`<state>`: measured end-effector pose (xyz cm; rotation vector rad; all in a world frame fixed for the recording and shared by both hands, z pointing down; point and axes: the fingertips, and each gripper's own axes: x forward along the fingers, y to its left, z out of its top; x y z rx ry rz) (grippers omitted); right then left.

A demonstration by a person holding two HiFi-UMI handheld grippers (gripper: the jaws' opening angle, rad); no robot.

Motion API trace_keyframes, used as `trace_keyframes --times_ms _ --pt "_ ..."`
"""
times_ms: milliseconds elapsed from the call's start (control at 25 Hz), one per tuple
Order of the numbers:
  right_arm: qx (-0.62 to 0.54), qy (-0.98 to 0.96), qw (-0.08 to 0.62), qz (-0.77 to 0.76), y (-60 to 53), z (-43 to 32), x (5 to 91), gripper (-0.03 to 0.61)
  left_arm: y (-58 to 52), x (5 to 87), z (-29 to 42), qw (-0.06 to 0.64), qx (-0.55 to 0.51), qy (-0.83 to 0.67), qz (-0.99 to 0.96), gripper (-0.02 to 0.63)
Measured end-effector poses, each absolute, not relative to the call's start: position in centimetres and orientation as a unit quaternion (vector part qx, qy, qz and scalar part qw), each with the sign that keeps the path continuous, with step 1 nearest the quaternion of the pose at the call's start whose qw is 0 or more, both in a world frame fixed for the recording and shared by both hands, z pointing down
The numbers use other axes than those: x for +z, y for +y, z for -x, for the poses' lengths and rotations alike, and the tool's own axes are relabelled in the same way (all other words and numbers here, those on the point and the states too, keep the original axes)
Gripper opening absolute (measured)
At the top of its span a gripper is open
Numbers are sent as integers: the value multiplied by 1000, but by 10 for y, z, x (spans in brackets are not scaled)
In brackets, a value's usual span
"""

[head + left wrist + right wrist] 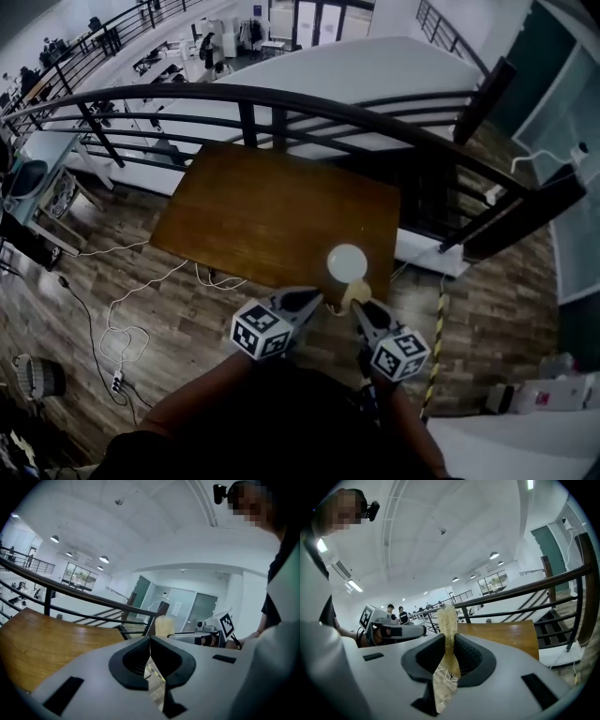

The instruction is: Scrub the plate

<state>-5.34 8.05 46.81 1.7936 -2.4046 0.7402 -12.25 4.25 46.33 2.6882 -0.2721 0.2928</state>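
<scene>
The person is standing at a wooden table (272, 211) beside a dark railing (281, 98), holding one tool in each hand over the table's near edge. A white plate (347, 262) is lying flat on the table, close to the near edge and towards its right corner.

The right tool (359, 307) is gripping a pale yellow, fibrous scrubber (354, 294). In the right gripper view both jaws are pressing on the scrubber's flat sides; it is standing upright between them, its frayed top sticking out past the tips and its lower part hanging down through the gap. In the head view the scrubber is sitting just beside the plate's near rim, on the person's side of it, with the right tool slanting up towards it from below right. Whether the scrubber is touching the plate cannot be told from that view, and the plate is not showing in either gripper view.

The left tool (314, 300) is closed and holding nothing: in the left gripper view its jaws are meeting at the tips, with only the floor showing through the slit lower down. It is pointing towards the plate from the lower left, with its tip near the plate's near-left rim but apart from it. The two tools are angling towards each other, tips near one another, with the scrubber between them and the plate just beyond. Neither tool is gripping the plate.
</scene>
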Motion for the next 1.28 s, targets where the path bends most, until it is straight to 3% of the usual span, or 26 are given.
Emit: trace_keyframes --times_ms 320,680,1280 --pt "258 -756 24 -600 37 2 486 67 -5 485 81 230 128 -81 -961 11" --pt "283 -782 77 -550 -12 -107 519 67 -53 527 -3 281 134 -148 -939 15" --pt "358 -812 195 -418 -59 -166 639 67 -81 656 -48 405 194 -233 -862 147"
